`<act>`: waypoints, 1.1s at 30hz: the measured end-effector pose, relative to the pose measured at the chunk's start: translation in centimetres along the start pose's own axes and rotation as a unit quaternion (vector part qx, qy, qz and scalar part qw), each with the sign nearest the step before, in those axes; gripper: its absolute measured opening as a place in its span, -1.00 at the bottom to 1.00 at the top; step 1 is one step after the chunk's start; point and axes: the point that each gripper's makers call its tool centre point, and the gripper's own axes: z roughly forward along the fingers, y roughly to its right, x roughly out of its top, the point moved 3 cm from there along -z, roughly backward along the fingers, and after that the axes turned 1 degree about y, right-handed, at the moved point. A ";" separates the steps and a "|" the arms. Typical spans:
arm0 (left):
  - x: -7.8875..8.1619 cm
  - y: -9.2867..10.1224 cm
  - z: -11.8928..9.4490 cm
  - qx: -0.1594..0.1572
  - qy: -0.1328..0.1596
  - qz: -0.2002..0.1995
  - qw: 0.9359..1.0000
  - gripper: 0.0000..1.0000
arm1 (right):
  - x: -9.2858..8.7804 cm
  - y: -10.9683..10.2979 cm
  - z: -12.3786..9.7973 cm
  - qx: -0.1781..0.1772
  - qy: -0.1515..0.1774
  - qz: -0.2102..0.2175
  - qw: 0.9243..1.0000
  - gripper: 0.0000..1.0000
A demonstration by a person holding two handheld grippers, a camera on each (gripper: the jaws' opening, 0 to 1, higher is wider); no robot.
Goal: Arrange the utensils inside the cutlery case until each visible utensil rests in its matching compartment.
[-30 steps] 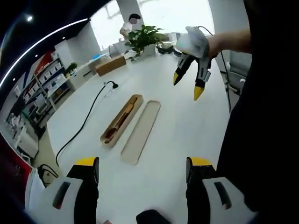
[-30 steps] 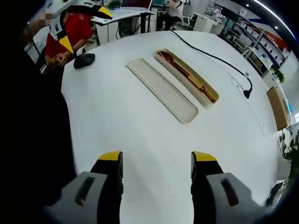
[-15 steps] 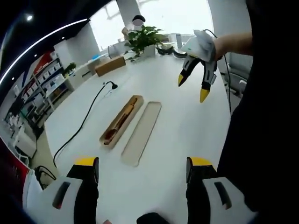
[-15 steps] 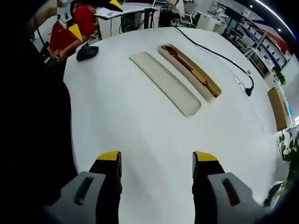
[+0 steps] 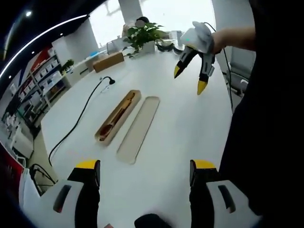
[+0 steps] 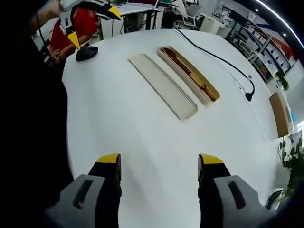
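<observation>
Nearest in the left gripper view, the left gripper [image 5: 145, 173] hangs over bare white desk [image 5: 180, 128] with its yellow-tipped fingers apart and holding nothing. In the right gripper view the right gripper [image 6: 160, 166] is likewise spread and empty above the desk.

Farther out lies the flat beige case lid [image 6: 163, 86], and just beside it the long tan cutlery case [image 6: 189, 73] with dark wooden utensils [image 6: 183, 67] lying lengthwise in it; whether each sits in its own compartment is too small to tell. A black cable [image 6: 216, 56] runs past the case, well apart.

Judging from this, the step is the approach. It would go best by closing in low and along the case's length, fingers aligned across a utensil's handle, keeping the lid undisturbed.
</observation>
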 end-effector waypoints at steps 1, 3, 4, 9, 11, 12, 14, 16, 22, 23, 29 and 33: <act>-0.4 0.1 0.0 -0.002 -0.002 -0.008 1.000 0.59 | 0.0 0.1 0.0 -0.001 0.001 -0.005 1.000 0.38; -1.1 0.0 0.1 -0.002 -0.006 -0.016 1.000 0.58 | -0.1 0.6 0.2 -0.001 -0.004 0.001 1.000 0.35; -1.2 0.1 0.1 -0.002 -0.005 -0.022 1.000 0.58 | -0.1 0.8 0.3 0.002 -0.005 0.003 1.000 0.33; -1.3 0.5 0.8 -0.009 -0.007 -0.024 1.000 0.58 | 0.4 1.5 0.8 0.007 0.002 -0.011 1.000 0.33; -1.4 0.5 1.1 -0.011 -0.010 -0.024 1.000 0.58 | 0.8 1.8 0.9 0.007 0.010 -0.022 1.000 0.38; -1.5 0.4 1.4 -0.013 -0.013 -0.022 1.000 0.58 | 0.8 2.0 1.0 0.009 0.012 -0.025 1.000 0.40; -1.5 0.3 1.8 -0.018 -0.011 -0.025 0.999 0.58 | 0.9 2.7 1.2 0.009 0.013 -0.024 1.000 0.41; -1.5 0.3 2.2 -0.026 -0.015 -0.024 0.999 0.58 | 0.9 3.3 1.4 0.006 0.016 -0.026 1.000 0.40; -1.7 -0.9 3.1 -0.028 -0.024 -0.012 0.999 0.57 | 0.6 4.4 2.1 0.011 0.010 -0.034 0.999 0.38; -1.7 -1.0 3.3 -0.029 -0.025 -0.009 0.999 0.57 | 0.5 4.5 2.2 0.012 0.008 -0.034 0.999 0.38; -1.8 -1.5 4.4 -0.055 -0.032 0.021 0.998 0.57 | 1.0 5.1 2.8 0.023 0.002 -0.051 0.998 0.38; -2.2 -2.1 5.1 -0.065 -0.042 0.044 0.996 0.57 | 1.7 5.7 3.1 0.028 0.001 -0.059 0.998 0.38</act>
